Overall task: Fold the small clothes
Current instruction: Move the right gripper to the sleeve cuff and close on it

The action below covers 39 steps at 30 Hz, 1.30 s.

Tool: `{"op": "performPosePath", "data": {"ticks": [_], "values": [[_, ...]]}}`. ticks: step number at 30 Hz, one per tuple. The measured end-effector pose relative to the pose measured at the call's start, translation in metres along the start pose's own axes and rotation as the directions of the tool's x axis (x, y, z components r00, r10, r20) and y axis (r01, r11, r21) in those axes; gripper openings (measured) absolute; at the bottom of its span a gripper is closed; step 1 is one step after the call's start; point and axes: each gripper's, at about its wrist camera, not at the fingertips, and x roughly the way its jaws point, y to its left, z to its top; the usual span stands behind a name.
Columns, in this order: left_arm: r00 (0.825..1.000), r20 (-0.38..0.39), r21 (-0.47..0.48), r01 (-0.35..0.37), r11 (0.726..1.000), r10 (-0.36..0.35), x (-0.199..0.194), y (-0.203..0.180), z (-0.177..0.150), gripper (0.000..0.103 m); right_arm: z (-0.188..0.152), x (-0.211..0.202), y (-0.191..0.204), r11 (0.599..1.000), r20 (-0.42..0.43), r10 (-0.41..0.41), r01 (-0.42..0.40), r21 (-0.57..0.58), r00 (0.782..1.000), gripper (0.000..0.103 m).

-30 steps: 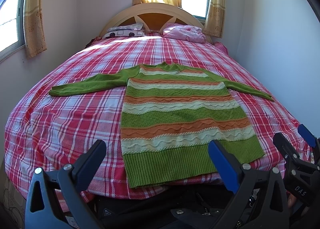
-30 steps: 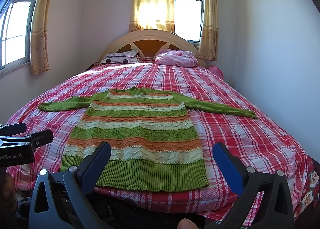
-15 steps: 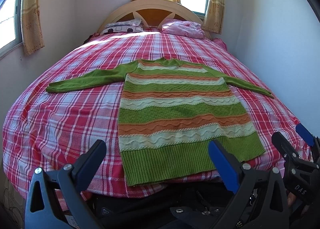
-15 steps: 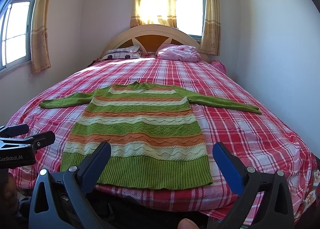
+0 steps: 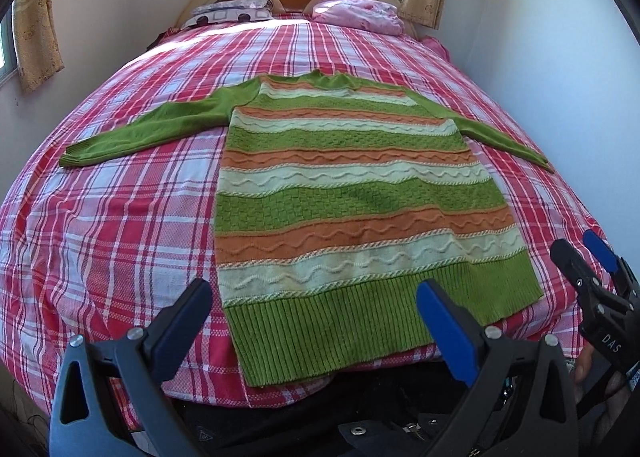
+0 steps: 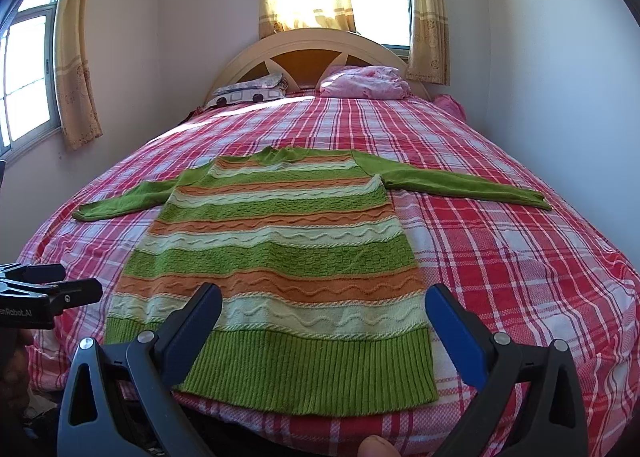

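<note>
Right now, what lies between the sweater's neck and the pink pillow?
Only bare plaid bedsheet separates the sweater and pink pillow, clearest in the right wrist view.

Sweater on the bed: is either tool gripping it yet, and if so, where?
No. Both the left tool and the right tool are open and empty; the sweater lies flat on the bed, unheld.

Home bedroom: big bed [image 6: 500, 257] w/ red plaid sheet, arched headboard [image 6: 316, 43], pillows [image 6: 366, 83], curtained windows [image 6: 378, 3], plain white walls.
</note>
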Motion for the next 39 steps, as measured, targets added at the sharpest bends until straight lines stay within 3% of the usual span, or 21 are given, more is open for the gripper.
{"op": "performPosePath", "data": {"ticks": [4,9,14,22,27,31,32,35,39], "values": [[0.999,-0.010,0.052,-0.042,0.998,0.043,0.018,-0.004,0.021,0.103,0.013,0.030,-0.019,1.000,-0.034,-0.012,0.012,0.006,0.999,0.102],[0.992,0.049,0.116,-0.121,0.986,0.116,0.041,0.001,0.054,0.103,0.035,0.066,-0.053,0.998,-0.045,-0.055,0.055,0.007,0.997,0.102],[0.960,0.162,0.127,-0.250,0.960,0.228,0.069,0.017,0.096,0.103,0.062,0.100,-0.090,0.994,-0.067,-0.096,0.099,0.037,0.993,0.102],[0.910,0.240,0.086,-0.367,0.926,0.338,0.128,0.035,0.144,0.103,0.095,0.160,-0.177,0.962,-0.112,-0.133,0.156,0.224,0.985,0.102],[0.882,0.266,0.033,-0.411,0.911,0.389,0.154,0.046,0.171,0.103,0.100,0.179,-0.258,0.881,-0.146,-0.173,0.220,0.419,0.974,0.102],[0.882,0.235,-0.027,-0.414,0.910,0.408,0.175,0.062,0.182,0.103,0.091,0.181,-0.330,0.769,-0.178,-0.193,0.261,0.584,0.965,0.101],[0.883,0.227,-0.031,-0.414,0.910,0.410,0.181,0.064,0.184,0.103,0.088,0.180,-0.344,0.742,-0.182,-0.199,0.269,0.613,0.963,0.097],[0.879,0.202,-0.045,-0.432,0.901,0.432,0.196,0.072,0.187,0.103,0.080,0.182,-0.384,0.674,-0.211,-0.202,0.292,0.678,0.957,0.070],[0.878,0.167,-0.082,-0.440,0.894,0.448,0.208,0.085,0.188,0.103,0.071,0.185,-0.420,0.615,-0.224,-0.181,0.288,0.735,0.958,0.066]]}}
